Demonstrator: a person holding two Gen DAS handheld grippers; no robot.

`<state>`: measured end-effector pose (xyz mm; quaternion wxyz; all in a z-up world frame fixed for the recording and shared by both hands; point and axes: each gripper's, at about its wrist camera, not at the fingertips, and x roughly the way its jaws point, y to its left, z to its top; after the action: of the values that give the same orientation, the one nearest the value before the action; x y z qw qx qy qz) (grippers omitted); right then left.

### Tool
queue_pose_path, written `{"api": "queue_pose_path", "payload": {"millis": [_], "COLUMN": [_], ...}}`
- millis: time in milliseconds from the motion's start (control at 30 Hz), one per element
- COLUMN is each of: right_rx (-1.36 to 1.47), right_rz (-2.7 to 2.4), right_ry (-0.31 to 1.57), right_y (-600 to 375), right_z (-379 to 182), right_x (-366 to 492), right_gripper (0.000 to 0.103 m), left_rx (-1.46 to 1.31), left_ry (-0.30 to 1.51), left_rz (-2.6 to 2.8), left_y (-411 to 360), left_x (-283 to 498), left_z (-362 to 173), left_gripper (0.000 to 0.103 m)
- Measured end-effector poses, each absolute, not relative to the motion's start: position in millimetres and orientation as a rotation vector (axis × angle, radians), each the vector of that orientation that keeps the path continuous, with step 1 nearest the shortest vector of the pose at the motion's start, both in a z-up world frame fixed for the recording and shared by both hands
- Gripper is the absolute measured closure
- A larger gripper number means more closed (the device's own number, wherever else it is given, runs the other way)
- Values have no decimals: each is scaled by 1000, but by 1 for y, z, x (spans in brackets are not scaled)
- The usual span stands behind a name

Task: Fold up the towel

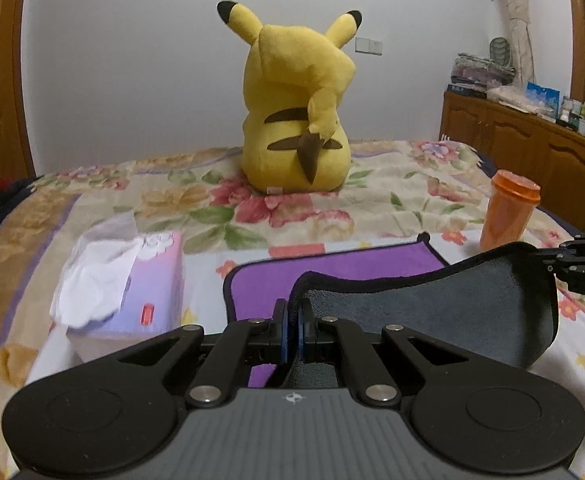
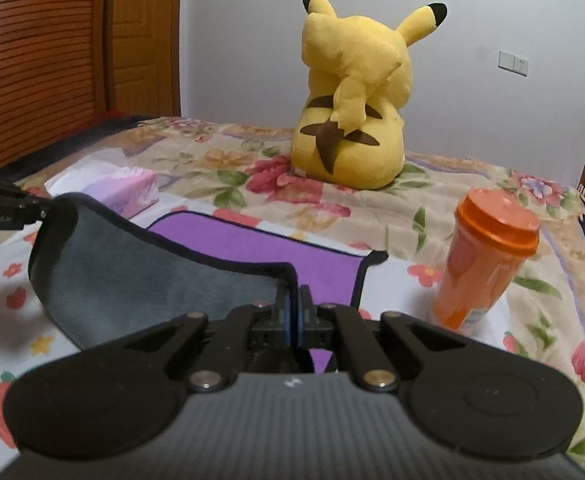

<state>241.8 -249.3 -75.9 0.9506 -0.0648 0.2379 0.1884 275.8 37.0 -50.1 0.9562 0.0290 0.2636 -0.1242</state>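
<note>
Both hand-held grippers are pinching the towel [image 1: 432,304]: my left hand-held gripper [image 1: 293,320] has its blue pads pressed together on one corner at the lower centre of its frame, and my right hand-held gripper [image 2: 295,312] is clamped on the other. Between them I see the grey underside lifted and curling over the purple face, which lies flat on the floral bed [image 1: 372,200]. Behind sit a yellow plush [image 1: 296,112], a tissue box [image 1: 140,292] at left and an orange cup [image 2: 484,264] at right.
</note>
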Motion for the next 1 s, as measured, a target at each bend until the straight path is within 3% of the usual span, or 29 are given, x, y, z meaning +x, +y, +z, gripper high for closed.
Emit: {"api": "queue_pose_path", "payload": {"millis": [633, 1000], "right_rx": [-148, -174], "right_rz": [344, 320], "right_ry": [418, 408], "right_y": [-248, -242], "right_z": [-59, -72], "right_x": [280, 317], "right_gripper": [99, 99], "left_rx": [47, 61], "left_ry": [508, 532], "left_rz": [-222, -190], "left_y": [33, 27], "left_x": [331, 376], "left_z": [-25, -43], "left_gripper": [95, 95]}}
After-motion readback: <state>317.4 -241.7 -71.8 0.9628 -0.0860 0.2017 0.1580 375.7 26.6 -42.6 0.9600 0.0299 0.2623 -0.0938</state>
